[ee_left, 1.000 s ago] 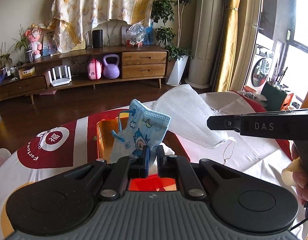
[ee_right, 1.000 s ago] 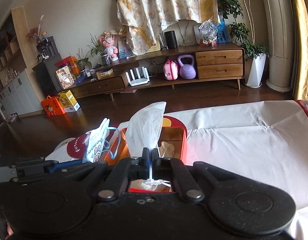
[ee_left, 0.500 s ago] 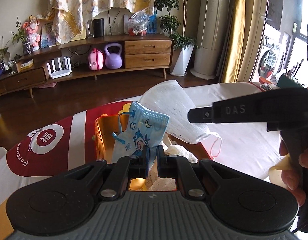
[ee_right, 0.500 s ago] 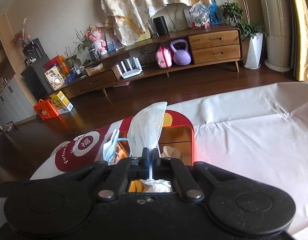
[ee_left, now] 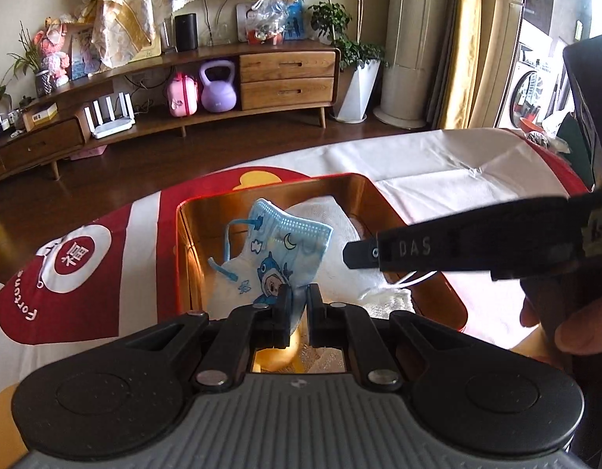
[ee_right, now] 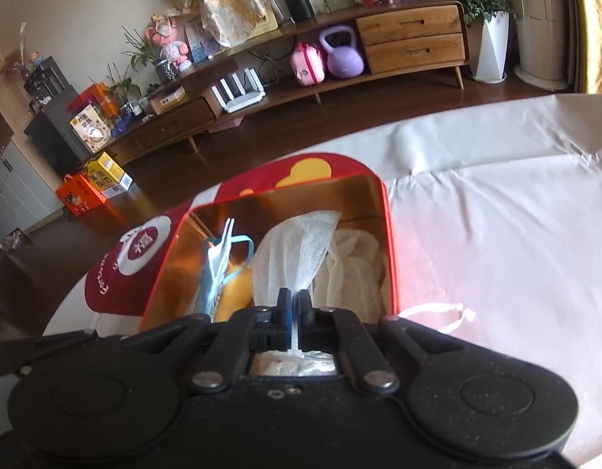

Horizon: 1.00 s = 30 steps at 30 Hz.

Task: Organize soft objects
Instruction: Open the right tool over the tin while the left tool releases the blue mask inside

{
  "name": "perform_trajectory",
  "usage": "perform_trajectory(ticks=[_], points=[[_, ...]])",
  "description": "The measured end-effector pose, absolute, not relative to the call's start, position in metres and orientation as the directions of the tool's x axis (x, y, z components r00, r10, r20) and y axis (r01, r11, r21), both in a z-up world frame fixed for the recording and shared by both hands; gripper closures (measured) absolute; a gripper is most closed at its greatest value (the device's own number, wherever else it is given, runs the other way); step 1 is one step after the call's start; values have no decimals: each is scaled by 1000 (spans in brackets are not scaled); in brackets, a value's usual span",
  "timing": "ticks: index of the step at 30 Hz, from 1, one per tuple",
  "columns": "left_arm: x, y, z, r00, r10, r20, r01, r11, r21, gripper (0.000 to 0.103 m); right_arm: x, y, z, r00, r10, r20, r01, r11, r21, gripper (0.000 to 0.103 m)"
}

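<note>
Lowered since a second ago: both masks, then hanging above the tin's rim, now sit down inside its gold walls. Nearest in the left wrist view, left gripper (ee_left: 299,301) clamped on the bottom edge of the blue cartoon mask (ee_left: 279,252), pinched low, probably so the body stands up and drops into the tin without folding under. Blue ear loops dangling toward the left wall. Just beyond and to the right, right gripper (ee_left: 379,254) reaching in sideways, held by a hand (ee_left: 574,328) at the frame's right edge. From the right wrist view, right gripper (ee_right: 294,306) closed on the white mesh mask (ee_right: 301,250), gripped at one narrow end so the rest fans upward. White mask in the middle of the red tin (ee_right: 390,234), blue mask edge-on just beside it at left, a yellow soft item (ee_right: 236,289) under the blue one, a cream knitted cloth (ee_right: 351,269) against the right wall. One pale loop (ee_right: 445,316) trailing outside on the white tablecloth (ee_right: 496,215). Likely next: release both at once. Farther off, only wooden floor and a low sideboard (ee_right: 379,58).
</note>
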State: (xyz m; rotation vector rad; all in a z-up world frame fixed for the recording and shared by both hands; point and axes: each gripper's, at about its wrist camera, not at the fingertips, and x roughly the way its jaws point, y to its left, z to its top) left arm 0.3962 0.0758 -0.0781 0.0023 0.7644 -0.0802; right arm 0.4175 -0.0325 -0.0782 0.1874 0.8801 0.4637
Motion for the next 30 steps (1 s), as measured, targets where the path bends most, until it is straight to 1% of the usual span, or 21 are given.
perform_trajectory(ticks=[6,10,18,21,23,26,28,30], points=[[402,74,-87,703,-85,-707,85,996,-34,96,417,-28,-84,530,463,-711,-315,885,341,99],[406,73,-93,687,-96,-721,92,995,-45,96,416,-30,-79,543,456,-705,-335,888,316,89],[408,74,-99,666,-131,-734,87,991,-99,95,407,-39,-68,556,467,-688,-358,881,309,83],[408,74,-100,666,-131,-735,77,991,-108,95,406,-44,-65,566,465,-681,-359,882,305,77],[406,72,-100,668,-125,-733,74,992,-101,93,405,-47,-62,568,466,-679,-360,882,305,76],[405,69,-97,672,-128,-730,77,992,-103,88,401,-52,-57,567,478,-671,-364,876,316,73],[404,70,-95,673,-128,-728,66,991,-113,82,398,-55,-53,569,484,-664,-370,873,319,72],[401,69,-93,676,-127,-726,63,991,-115,78,394,-57,-48,577,487,-656,-373,871,320,71]])
